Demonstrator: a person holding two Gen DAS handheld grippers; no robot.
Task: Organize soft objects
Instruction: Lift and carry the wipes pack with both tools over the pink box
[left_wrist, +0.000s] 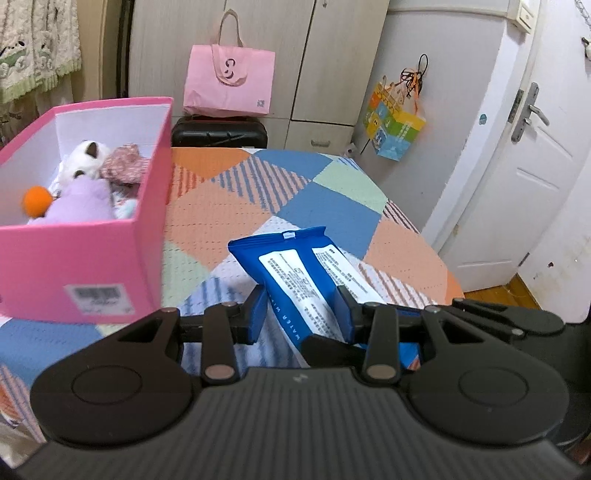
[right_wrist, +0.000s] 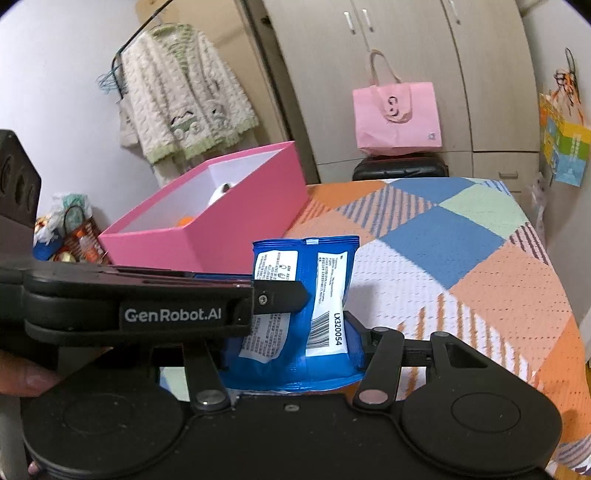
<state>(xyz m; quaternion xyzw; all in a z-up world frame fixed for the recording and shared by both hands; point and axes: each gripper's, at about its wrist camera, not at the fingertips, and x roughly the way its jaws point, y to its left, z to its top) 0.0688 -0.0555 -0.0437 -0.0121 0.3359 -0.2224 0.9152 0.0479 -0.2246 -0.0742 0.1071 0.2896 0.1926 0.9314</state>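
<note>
A blue wet-wipes pack (left_wrist: 299, 266) is held above the patchwork bedspread (left_wrist: 221, 206). My left gripper (left_wrist: 301, 314) is shut on its lower part. In the right wrist view the same pack (right_wrist: 306, 295) stands upright between my right gripper's (right_wrist: 295, 332) jaws, which are shut on it. The left gripper's arm (right_wrist: 147, 306) crosses in from the left and pinches the pack too. A pink box (left_wrist: 85, 254) stands to the left, open on top. It holds a white plush (left_wrist: 86, 157), a purple plush (left_wrist: 83, 203), an orange ball (left_wrist: 37, 199) and a pink cloth (left_wrist: 123, 166).
A pink tote bag (left_wrist: 229, 79) sits on a black suitcase (left_wrist: 219, 131) beyond the bed's far edge, before the wardrobe. A white door (left_wrist: 517, 166) is at right. A colourful bag (left_wrist: 393, 122) hangs beside it. A cardigan (right_wrist: 184, 103) hangs at left. Clutter (right_wrist: 66, 236) lies behind the box.
</note>
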